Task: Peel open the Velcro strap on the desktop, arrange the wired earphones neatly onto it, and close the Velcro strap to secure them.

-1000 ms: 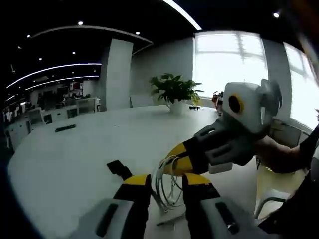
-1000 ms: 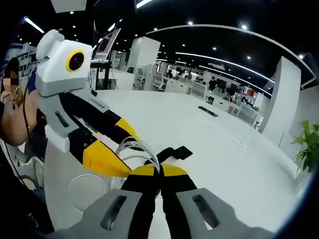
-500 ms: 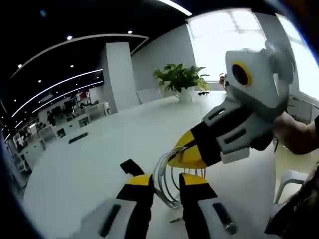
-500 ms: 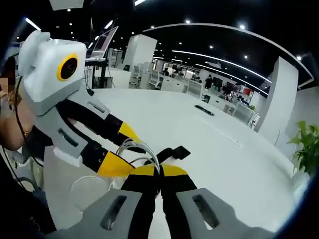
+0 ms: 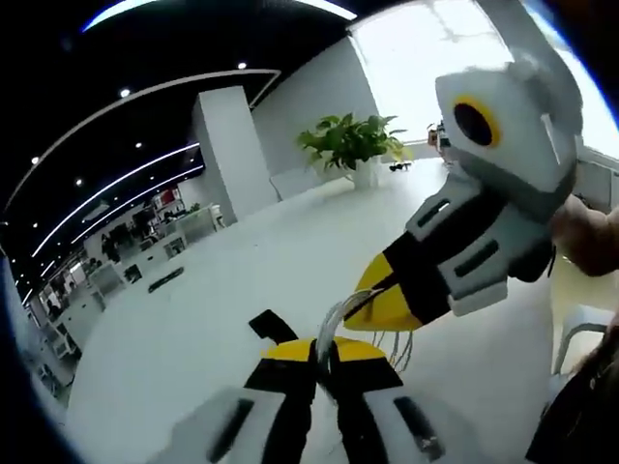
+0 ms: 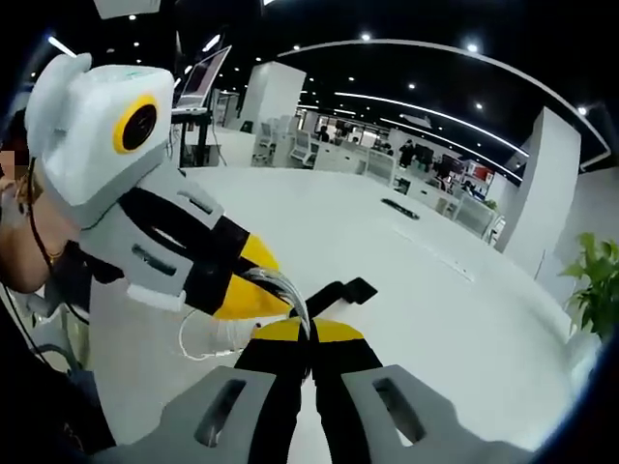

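Observation:
The white earphone cable (image 5: 332,319) is coiled in loops that rise between both grippers above the white table (image 5: 193,319). My left gripper (image 5: 326,350) is shut on the coil, its yellow-tipped jaws pressed together around the wires. My right gripper (image 6: 309,331) is shut on the same cable (image 6: 287,290) from the opposite side. In the left gripper view the right gripper (image 5: 392,300) comes in from the right, its yellow tip touching the loops. The black Velcro strap (image 6: 345,290) pokes out just past the right gripper's jaws, and one end of the strap (image 5: 272,325) shows beside the left one's. A slack loop (image 6: 208,333) hangs lower left.
A potted plant (image 5: 353,145) stands at the table's far edge near bright windows. A dark flat object (image 6: 398,209) lies far out on the table. A person's arm (image 5: 585,237) and a chair (image 5: 575,329) are at the right, and office desks fill the background.
My left gripper's jaws, apart before, have closed onto the cable coil. The two grippers have drawn closer together. The right gripper has stayed shut.

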Available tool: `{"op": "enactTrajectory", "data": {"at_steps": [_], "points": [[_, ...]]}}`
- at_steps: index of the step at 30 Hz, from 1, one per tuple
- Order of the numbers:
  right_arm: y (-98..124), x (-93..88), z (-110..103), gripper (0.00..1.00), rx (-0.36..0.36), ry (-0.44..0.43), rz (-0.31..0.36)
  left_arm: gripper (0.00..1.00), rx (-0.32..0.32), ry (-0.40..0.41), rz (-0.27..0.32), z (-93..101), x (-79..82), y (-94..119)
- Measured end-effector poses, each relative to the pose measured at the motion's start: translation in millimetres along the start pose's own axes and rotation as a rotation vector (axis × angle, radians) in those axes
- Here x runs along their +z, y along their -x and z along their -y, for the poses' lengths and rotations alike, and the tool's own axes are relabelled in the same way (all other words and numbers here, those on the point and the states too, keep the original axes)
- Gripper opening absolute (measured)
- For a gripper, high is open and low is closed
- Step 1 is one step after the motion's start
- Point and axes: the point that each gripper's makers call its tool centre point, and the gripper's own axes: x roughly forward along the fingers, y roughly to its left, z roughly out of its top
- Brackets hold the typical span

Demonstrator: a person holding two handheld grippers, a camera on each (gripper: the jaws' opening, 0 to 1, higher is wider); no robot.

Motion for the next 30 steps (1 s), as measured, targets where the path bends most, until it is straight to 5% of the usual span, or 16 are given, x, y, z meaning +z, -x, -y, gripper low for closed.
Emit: {"op": "enactTrajectory", "data": {"at_steps": [8,15,18,23,30], "points": [[2,-0.8,1,0.04,0.01,0.036,-0.01,0.08,-0.086,0.022,-0.001,7.4,0.9,2],[4,1.8,1,0.04,0.028,0.038,-0.018,0.22,-0.108,0.04,0.03,2.5,11.0,14],[3,-0.1,2,0.04,0.034,0.002,-0.031,0.23,-0.038,-0.027,0.049,-5.9,18.6,20],[2,-2.8,1,0.04,0.039,-0.048,-0.049,0.3,0.111,-0.21,-0.025,-9.2,14.0,18],[4,-5.7,0,0.04,0.043,-0.088,-0.059,0.25,0.191,-0.33,-0.004,-4.9,20.4,14]]}}
